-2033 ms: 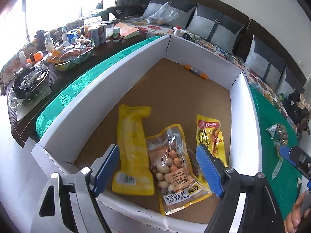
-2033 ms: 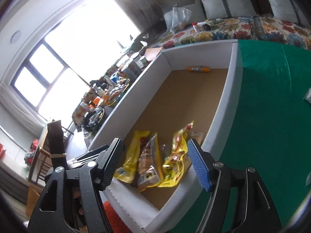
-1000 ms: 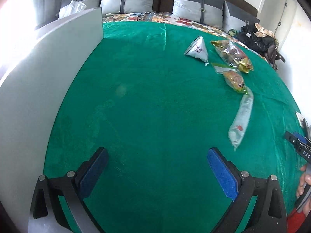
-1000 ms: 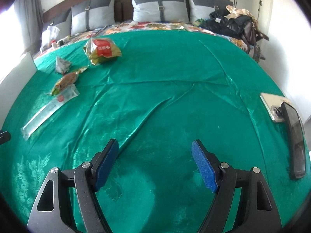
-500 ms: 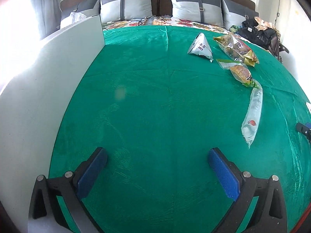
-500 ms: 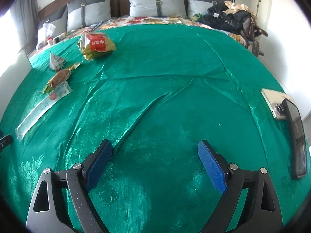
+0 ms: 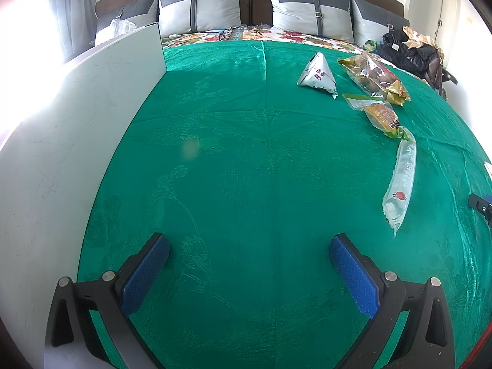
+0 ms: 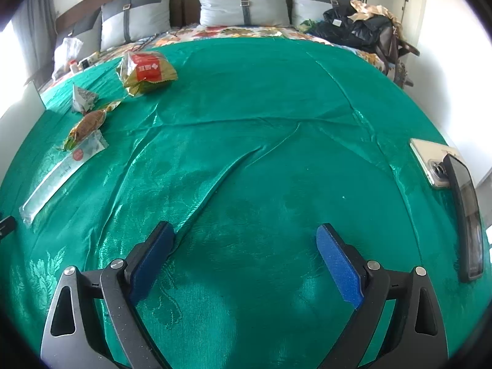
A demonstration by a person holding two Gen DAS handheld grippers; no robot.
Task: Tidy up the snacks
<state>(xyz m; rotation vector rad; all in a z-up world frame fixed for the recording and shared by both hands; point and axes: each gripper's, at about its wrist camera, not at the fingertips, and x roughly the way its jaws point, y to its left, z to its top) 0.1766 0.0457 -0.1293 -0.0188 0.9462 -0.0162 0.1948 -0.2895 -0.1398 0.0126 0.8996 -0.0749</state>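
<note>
- While the left hand-held gripper (image 7: 249, 264) hovers spread and empty over the green brocade counter (image 7: 233, 160), four snacks trail away front-right: a long clear tube packet (image 7: 400, 181) nearest, lengthwise away from it, a green-ended cake wrapper (image 7: 381, 115), a silver pyramid pouch (image 7: 318, 75), a gold bag (image 7: 373, 78); the white box wall (image 7: 70, 123) stands left.
- Seen from the right hand-held gripper (image 8: 244, 246), equally spread and empty, those four lie far front-left; the left one looks nearer.

Both the left gripper (image 7: 249, 272) and right gripper (image 8: 244, 259) look identical: black triangular-cutout arms, silver screw heads, grippy textured blue pads (image 7: 144, 278) on each finger.
</note>
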